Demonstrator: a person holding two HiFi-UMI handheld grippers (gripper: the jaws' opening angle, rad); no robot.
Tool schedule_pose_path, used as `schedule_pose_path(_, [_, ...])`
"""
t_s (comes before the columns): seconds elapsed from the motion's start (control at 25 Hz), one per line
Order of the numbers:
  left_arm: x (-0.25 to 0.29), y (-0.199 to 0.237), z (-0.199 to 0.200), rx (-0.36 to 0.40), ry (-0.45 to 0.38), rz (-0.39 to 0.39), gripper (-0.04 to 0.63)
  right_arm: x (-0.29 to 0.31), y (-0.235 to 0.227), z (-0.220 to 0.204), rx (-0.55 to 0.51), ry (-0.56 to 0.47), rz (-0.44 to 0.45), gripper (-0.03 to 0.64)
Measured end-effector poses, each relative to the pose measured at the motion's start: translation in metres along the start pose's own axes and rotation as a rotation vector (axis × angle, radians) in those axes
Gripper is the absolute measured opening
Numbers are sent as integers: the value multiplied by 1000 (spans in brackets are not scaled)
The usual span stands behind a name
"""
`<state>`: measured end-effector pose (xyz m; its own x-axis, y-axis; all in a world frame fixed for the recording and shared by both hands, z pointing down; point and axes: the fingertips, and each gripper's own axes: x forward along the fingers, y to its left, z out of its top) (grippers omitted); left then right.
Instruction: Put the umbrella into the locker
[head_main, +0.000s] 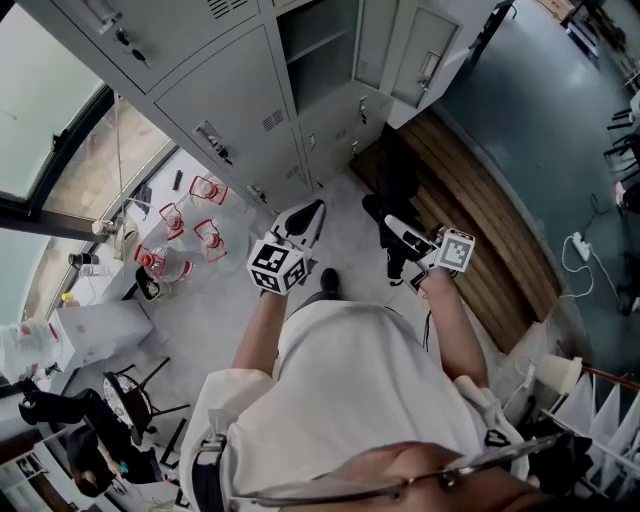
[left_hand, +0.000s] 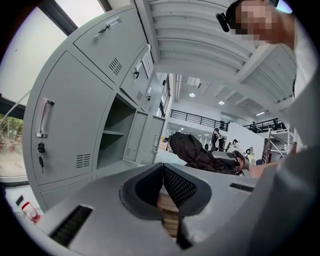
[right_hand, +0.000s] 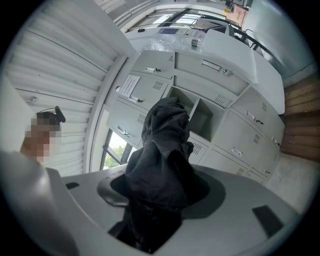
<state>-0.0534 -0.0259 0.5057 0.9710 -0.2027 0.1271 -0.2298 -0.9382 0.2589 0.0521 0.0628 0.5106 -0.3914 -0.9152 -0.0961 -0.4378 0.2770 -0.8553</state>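
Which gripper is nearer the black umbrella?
Right. The right gripper is shut on the umbrella, which sticks out past its jaws toward the lockers; the left gripper is alongside, empty, clear of it.

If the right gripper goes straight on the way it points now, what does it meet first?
Probably the open locker compartment; the black umbrella it holds would arrive first. Depth is unclear.

You: cream short-slv shirt (head_main: 350, 380), dark shoe (head_main: 328, 282) below. Blk cam (left_hand: 223, 20) strapped to yr head. Left gripper (head_main: 316, 208) & right gripper (head_main: 392, 222): lt-grey shells w/ dark jaw linings, mesh-textured pad seen in left gripper view. Each has a marker cube (head_main: 277, 266), blk-on-white sq patterns.
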Motion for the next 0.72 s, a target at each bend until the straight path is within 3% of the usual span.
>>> schedule_pose_path(0.72, [49, 76, 11, -12, 38, -62, 5, 58, -32, 42, 2, -67, -39, 261])
